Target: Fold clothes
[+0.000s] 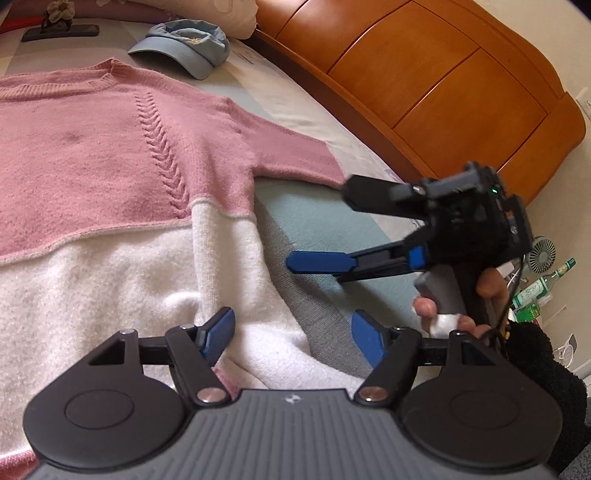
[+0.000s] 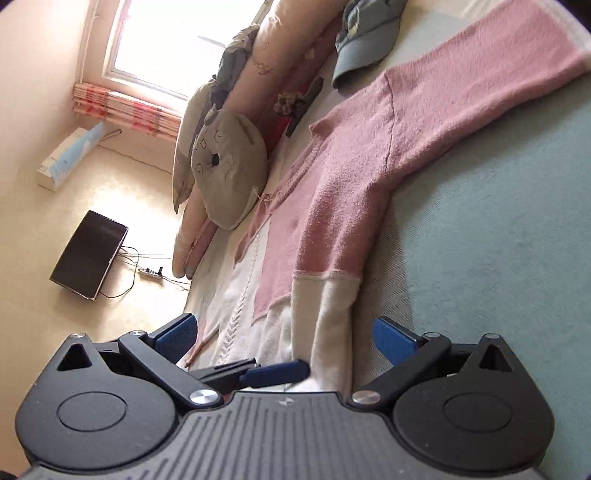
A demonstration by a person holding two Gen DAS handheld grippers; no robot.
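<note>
Pink/white knit sweater (image 1: 110, 155) flat on bed (image 1: 317, 221), sleeve out

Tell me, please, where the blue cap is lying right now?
The blue cap lies on the bed at the top of the left wrist view, just beyond the pink sweater neckline, near the pillows.

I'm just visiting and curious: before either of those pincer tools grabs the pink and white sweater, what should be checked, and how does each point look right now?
1. Sweater lying flat on the bed: ok.
2. Left gripper jaws open over the white hem: ok.
3. Right gripper jaws open, nothing held: ok.
4. Sleeve spread out, reachable: ok.
5. Blue cap off the sweater: ok in the left view, cannot tell in the right view.
6. Sweater's far sleeve straight: cannot tell, out of view.
</note>
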